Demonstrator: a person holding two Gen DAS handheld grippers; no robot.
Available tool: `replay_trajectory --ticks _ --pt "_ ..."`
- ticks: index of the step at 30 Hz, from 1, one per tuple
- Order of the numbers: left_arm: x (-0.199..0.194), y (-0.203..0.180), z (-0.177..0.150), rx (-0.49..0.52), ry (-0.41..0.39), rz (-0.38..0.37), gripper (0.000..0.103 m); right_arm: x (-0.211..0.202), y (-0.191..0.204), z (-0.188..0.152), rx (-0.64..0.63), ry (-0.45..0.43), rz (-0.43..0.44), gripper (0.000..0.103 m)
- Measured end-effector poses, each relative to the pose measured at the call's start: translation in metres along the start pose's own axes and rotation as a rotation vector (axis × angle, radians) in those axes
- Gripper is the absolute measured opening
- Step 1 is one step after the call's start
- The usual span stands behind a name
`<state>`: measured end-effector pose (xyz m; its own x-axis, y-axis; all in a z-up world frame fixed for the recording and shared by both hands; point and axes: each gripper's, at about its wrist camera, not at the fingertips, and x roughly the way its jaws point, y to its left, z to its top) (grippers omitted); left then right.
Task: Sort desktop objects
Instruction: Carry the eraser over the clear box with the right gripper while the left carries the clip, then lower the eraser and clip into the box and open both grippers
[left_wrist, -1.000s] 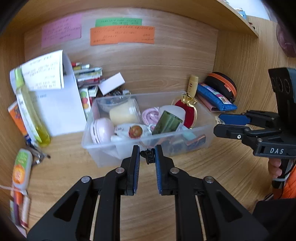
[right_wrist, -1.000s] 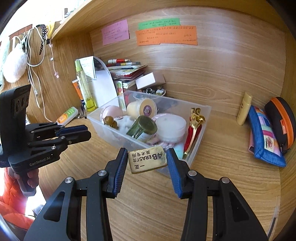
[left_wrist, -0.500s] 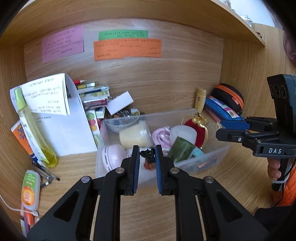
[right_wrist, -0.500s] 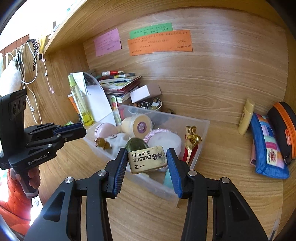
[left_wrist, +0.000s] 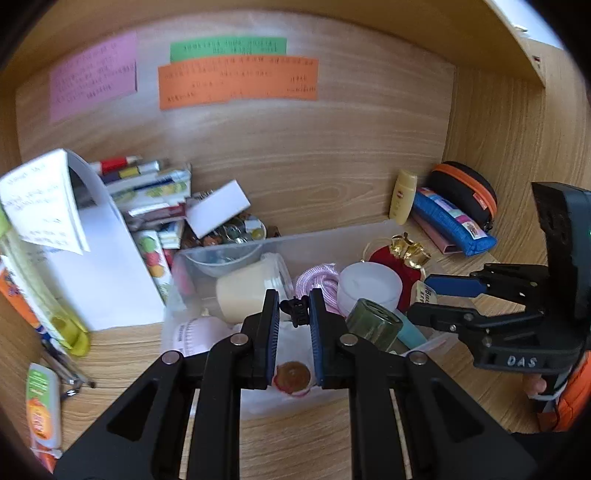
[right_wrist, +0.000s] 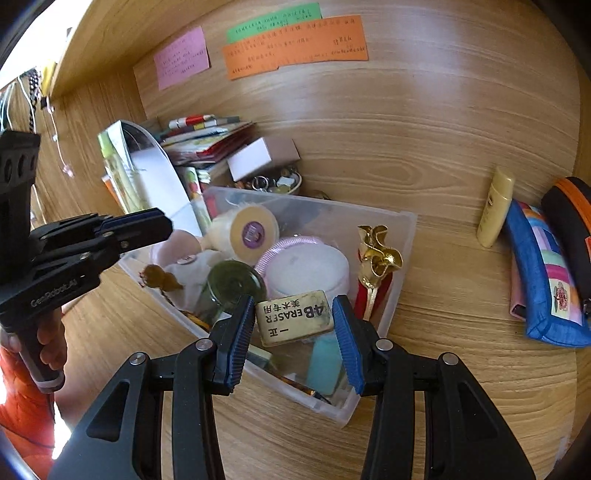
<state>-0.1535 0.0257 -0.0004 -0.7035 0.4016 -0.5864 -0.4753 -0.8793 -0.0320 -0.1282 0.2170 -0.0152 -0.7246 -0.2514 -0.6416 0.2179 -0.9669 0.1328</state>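
1. Over the clear plastic bin (right_wrist: 400, 236), which stood on the desk (right_wrist: 443, 369) near the back wall, we held both grippers, because the bin appeared to be the collecting place for the loose small items.
2. The right gripper (right_wrist: 295, 325) was clamped on a yellowed eraser (right_wrist: 295, 318), one pad against each short end, printed face toward the camera. It hung above the bin's near right corner, over the turquoise item there, in our judgement ready for release.
3. The left gripper (left_wrist: 293, 314) had its pads drawn almost together on a small black clip (left_wrist: 294, 312), pinched at the very tips. It hung over the bin's near left part, above a brown-faced trinket (left_wrist: 293, 376).
4. The bin already held a cream jar (left_wrist: 247, 293), a green-lidded jar (right_wrist: 232, 286), a white round tub (right_wrist: 308, 271), a pink cord coil (left_wrist: 319, 280) and a red-and-gold ornament (right_wrist: 375, 266), so free floor was scarce.
5. A yellow tube (right_wrist: 495, 208) and two pouches lay outside, toward the desk's right edge, unsorted.
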Motion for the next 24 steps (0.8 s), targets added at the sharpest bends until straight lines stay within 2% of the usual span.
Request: replay_trajectory --ticks 7,11,16,19,24 --pt "0.022 0.000 -0.005 -0.016 0.045 -0.026 0.015 0.003 0.010 -0.003 -0.071 -0.001 -0.078 0.041" --pt "0.024 0.000 -0.007 -0.013 0.049 -0.025 0.015 0.003 0.011 -0.002 -0.086 -0.001 -0.091 0.041" --pt "0.022 -0.002 -0.007 -0.008 0.047 -0.017 0.019 -0.001 0.008 0.001 -0.073 -0.020 -0.098 0.051" --pt "0.016 -0.003 -0.006 -0.008 0.034 -0.004 0.030 -0.002 0.007 0.002 -0.066 -0.026 -0.102 0.054" --pt "0.001 -0.006 -0.007 0.002 -0.004 0.036 0.054 -0.004 0.008 0.003 -0.062 -0.025 -0.110 0.056"
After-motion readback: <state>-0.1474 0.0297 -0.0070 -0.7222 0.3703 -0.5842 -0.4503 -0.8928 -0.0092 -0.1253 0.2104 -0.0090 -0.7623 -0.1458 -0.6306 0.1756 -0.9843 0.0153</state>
